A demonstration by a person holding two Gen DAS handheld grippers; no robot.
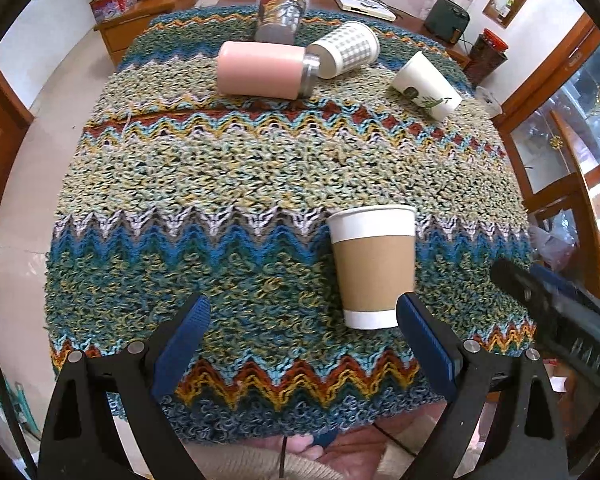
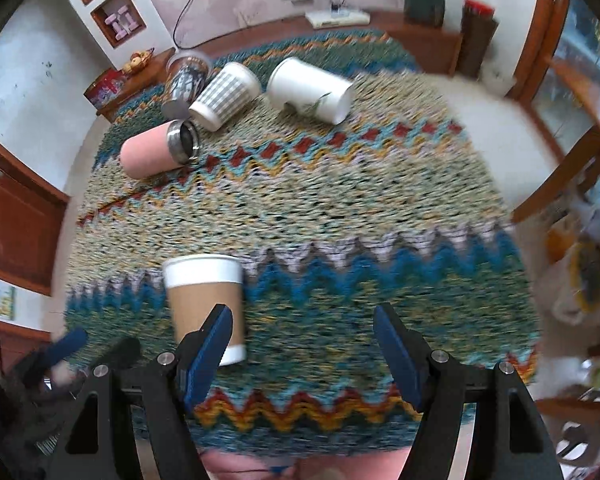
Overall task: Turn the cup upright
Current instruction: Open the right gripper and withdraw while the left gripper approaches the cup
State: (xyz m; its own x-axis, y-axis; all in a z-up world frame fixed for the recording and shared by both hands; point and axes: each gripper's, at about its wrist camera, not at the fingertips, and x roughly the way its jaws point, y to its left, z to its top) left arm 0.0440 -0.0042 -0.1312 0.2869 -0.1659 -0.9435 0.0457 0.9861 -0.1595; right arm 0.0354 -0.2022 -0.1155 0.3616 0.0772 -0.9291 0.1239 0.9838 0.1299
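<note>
A paper cup with a brown sleeve (image 1: 374,266) stands upright on the knitted cloth near the front edge; it also shows in the right wrist view (image 2: 206,298). My left gripper (image 1: 302,314) is open and empty, its right finger just right of the cup's base. My right gripper (image 2: 302,330) is open and empty, the cup standing behind its left finger. Farther back, a pink steel tumbler (image 1: 262,70), a checked white cup (image 1: 346,50), a white leaf-print cup (image 1: 424,84) and a clear printed cup (image 1: 280,12) lie on their sides.
The knitted zigzag cloth (image 1: 220,168) covers the round table. The right gripper's body (image 1: 556,312) shows at the right edge of the left wrist view. A wooden cabinet (image 1: 140,16) stands behind the table, glass doors to the right.
</note>
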